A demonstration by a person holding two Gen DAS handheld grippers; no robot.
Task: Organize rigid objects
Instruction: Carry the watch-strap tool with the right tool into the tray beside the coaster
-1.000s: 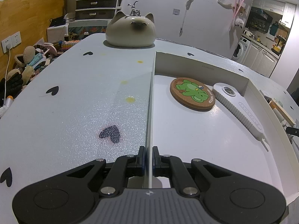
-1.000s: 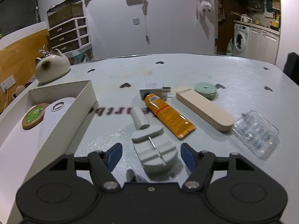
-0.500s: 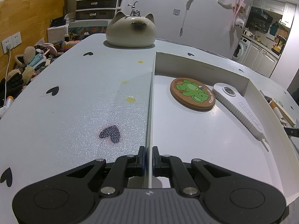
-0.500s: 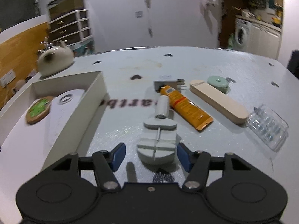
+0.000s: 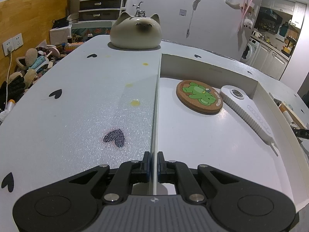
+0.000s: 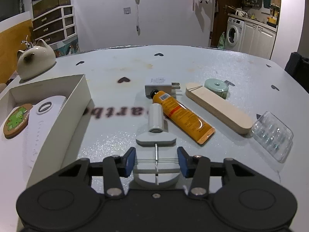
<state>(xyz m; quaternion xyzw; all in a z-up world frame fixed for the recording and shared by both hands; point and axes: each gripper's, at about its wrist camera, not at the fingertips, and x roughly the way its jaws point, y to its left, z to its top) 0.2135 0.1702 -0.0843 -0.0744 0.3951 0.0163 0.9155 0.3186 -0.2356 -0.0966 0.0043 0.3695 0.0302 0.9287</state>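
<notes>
Grey plastic tool (image 6: 155, 166) lies on the table between our right gripper (image 6: 156, 161) pads, which are closing but not yet touching it; only this view shows the orange tube (image 6: 182, 114) and wooden block (image 6: 218, 108) beyond. Our left gripper (image 5: 153, 163) is clamped on the white box (image 5: 156, 104) wall, with coaster (image 5: 199, 96) inside.

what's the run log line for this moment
left gripper: shut on box wall | right gripper: closing around grey tool

The right claw (image 6: 156, 162) is closing around a grey tool (image 6: 156, 161) beside the orange tube (image 6: 182, 114).
</notes>
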